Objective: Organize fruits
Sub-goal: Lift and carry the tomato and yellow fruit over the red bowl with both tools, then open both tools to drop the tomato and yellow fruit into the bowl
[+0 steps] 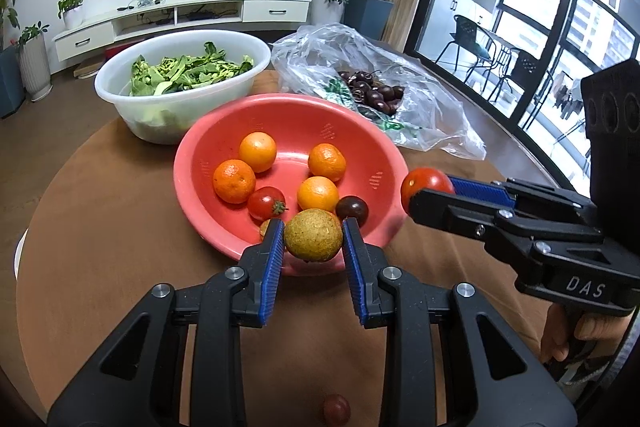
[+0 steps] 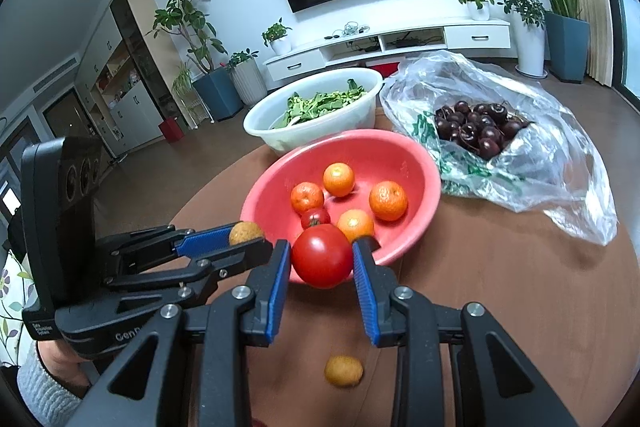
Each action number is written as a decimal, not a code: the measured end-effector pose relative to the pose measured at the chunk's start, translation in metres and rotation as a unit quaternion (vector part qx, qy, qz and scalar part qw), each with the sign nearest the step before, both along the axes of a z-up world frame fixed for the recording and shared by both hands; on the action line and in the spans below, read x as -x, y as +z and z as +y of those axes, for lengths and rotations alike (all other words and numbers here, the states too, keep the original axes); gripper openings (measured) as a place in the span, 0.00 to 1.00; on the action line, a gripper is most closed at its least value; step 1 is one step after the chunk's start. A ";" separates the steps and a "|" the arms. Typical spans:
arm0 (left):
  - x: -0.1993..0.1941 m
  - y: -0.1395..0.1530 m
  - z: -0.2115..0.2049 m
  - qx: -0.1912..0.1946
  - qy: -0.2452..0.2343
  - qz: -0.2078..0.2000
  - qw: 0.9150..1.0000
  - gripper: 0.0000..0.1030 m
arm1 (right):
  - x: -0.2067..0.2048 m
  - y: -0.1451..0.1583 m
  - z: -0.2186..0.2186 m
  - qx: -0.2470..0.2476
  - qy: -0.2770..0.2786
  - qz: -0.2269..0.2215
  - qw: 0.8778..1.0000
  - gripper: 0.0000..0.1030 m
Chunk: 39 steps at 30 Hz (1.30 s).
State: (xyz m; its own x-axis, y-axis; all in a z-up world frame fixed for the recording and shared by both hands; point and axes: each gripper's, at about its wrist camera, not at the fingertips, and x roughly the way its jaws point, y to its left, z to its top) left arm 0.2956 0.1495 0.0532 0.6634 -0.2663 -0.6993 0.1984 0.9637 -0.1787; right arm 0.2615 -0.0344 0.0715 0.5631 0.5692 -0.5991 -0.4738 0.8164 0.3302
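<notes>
Left tongs (image 1: pixel 313 235) pinching brown-green fruit (image 1: pixel 313 235) at near rim of red bowl (image 1: pixel 224 131). Right tongs (image 2: pixel 322 255) pinching tomato (image 2: pixel 322 255) over same rim. Tomato: light, smooth, likely bruisable; hold across widest part, gentle squeeze.

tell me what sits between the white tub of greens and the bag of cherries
Nothing sits between them: the right wrist view shows the white tub and the plastic bag nearly touching, with a sliver of brown table. The red bowl is in front.

Pink-red bowl (image 1: pixel 224 131); orange mandarins (image 1: pixel 234 181); red tomato (image 2: pixel 322 255); brownish-yellow fruit (image 1: pixel 313 235); dark cherries (image 2: pixel 476 131); blue pads (image 1: pixel 273 267).
</notes>
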 end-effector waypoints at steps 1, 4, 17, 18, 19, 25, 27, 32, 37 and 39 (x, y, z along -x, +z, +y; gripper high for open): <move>-0.002 -0.001 0.001 0.001 0.002 0.001 1.000 0.26 | -0.003 0.000 0.001 0.001 0.000 0.000 1.000 0.33; -0.009 -0.004 0.004 0.002 0.005 0.005 1.000 0.27 | -0.013 -0.001 0.006 0.009 0.003 -0.001 1.000 0.33; -0.040 -0.021 0.009 -0.008 0.007 0.019 1.000 0.27 | -0.061 -0.014 0.040 0.047 0.016 0.003 0.999 0.33; -0.042 -0.023 0.009 -0.009 0.007 0.020 1.000 0.27 | -0.065 -0.016 0.043 0.052 0.018 0.005 0.998 0.33; -0.044 -0.024 0.009 -0.009 0.007 0.022 1.000 0.27 | -0.068 -0.017 0.045 0.055 0.018 0.006 0.998 0.33; -0.051 -0.029 0.008 -0.021 0.008 0.018 1.000 0.27 | -0.085 -0.027 0.053 0.074 0.015 0.011 0.997 0.34; -0.052 -0.029 0.006 -0.027 0.007 0.016 1.000 0.27 | -0.090 -0.031 0.056 0.076 0.016 0.016 0.997 0.34; -0.054 -0.029 0.003 -0.036 0.007 0.012 0.999 0.27 | -0.090 -0.032 0.054 0.073 0.011 0.012 0.997 0.34; -0.053 -0.030 0.002 -0.038 0.006 0.010 0.999 0.45 | -0.086 -0.027 0.053 0.068 0.008 0.006 0.998 0.34; -0.052 -0.029 0.002 -0.038 0.006 0.005 0.999 0.46 | -0.084 -0.026 0.052 0.068 0.005 0.003 0.998 0.41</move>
State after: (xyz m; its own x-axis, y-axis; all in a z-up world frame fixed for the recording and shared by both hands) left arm 0.3475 0.1512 0.0246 0.6584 -0.2052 -0.7242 0.1856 0.9767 -0.1079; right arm 0.3451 0.0175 0.0459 0.5543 0.4883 -0.6740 -0.4803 0.8490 0.2201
